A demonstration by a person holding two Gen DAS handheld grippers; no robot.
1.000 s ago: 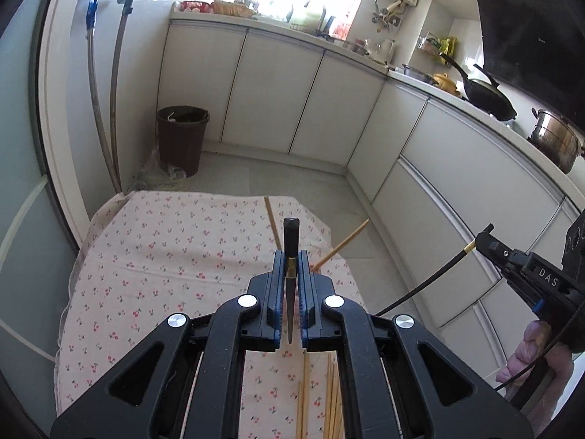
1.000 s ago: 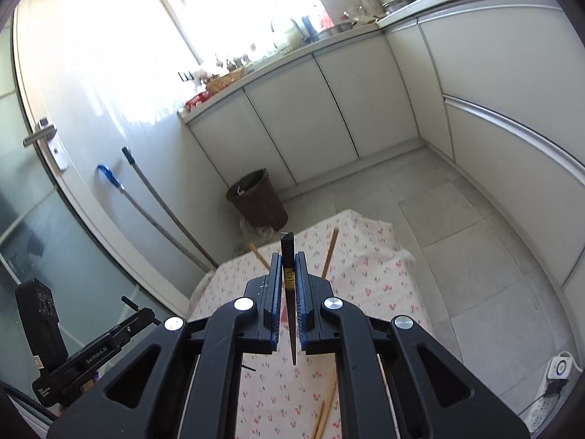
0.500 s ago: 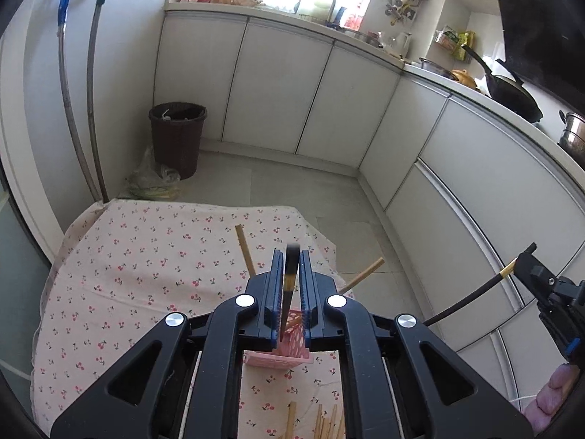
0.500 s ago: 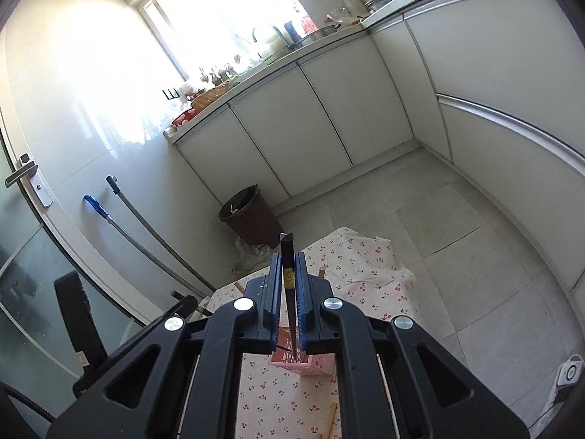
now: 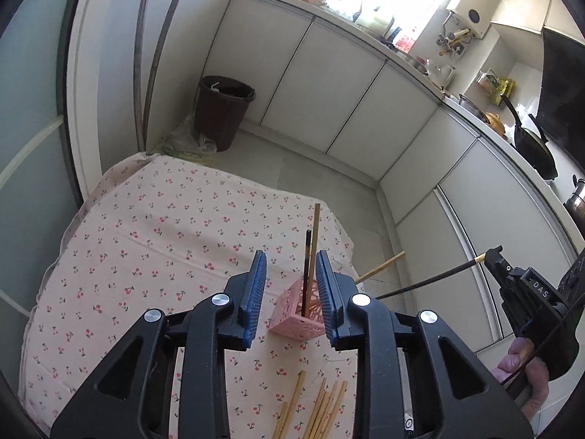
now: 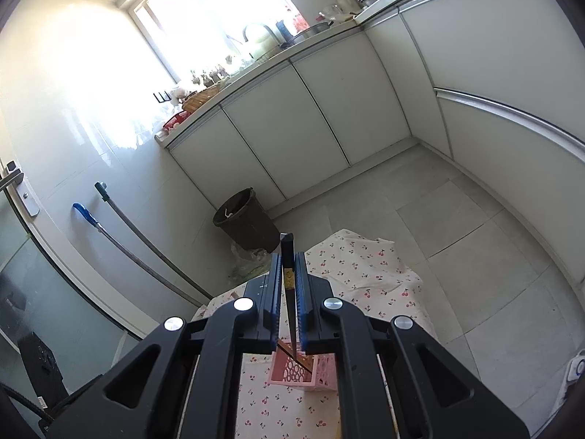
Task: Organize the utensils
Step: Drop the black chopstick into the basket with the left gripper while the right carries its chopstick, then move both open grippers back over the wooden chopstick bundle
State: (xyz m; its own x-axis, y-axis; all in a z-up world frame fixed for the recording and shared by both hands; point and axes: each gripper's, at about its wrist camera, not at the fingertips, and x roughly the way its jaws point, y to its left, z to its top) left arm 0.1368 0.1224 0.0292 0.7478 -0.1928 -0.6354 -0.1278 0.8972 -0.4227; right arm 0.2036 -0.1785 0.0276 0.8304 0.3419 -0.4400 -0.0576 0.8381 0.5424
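Two chopsticks already stand in the pink holder (image 5: pixel 298 316) on the bench (image 5: pixel 153 241). Left tongs (image 5: pixel 289 281) have just been opening, black chopstick (image 5: pixel 306 274) released between them. Right tongs (image 6: pixel 289 285) clenched on another dark chopstick (image 6: pixel 287 256), probably dropping in next.

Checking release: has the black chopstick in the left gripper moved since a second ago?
Yes. The black chopstick has left the just-opened left gripper and stands in the pink basket, which was hidden earlier.

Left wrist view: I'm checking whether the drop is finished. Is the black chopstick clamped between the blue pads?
No, the black chopstick stands in the pink perforated plastic basket, and the left gripper pads, having just opened, stand clear of it.
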